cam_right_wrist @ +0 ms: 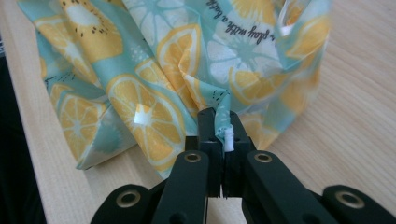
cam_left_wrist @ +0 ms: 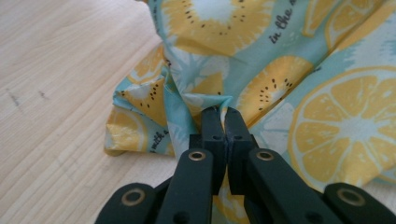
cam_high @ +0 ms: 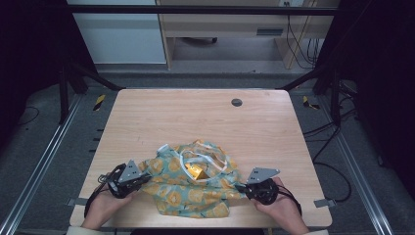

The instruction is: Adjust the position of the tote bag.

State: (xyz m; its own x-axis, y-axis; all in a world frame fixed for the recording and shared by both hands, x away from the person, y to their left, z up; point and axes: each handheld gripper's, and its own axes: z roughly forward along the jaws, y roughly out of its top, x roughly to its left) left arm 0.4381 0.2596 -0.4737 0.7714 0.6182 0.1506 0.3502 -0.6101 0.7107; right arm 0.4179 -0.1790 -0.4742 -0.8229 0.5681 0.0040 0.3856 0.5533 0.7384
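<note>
A teal fabric bag (cam_high: 191, 183) printed with yellow citrus slices lies crumpled near the table's front edge, its white handles (cam_high: 203, 159) on top and a yellow object (cam_high: 196, 171) showing in its opening. My left gripper (cam_high: 142, 178) is shut on the bag's left edge; in the left gripper view the jaws pinch a fold of the bag (cam_left_wrist: 261, 70). My right gripper (cam_high: 241, 187) is shut on the bag's right edge; in the right gripper view the bag (cam_right_wrist: 154, 70) bunches between the closed jaws, with a white strip there.
The wooden table (cam_high: 195, 117) has a dark round grommet (cam_high: 237, 102) at the back right. A person's hands hold both grippers at the front edge. Metal rails run along both sides of the table, and cables lie on the floor to the right.
</note>
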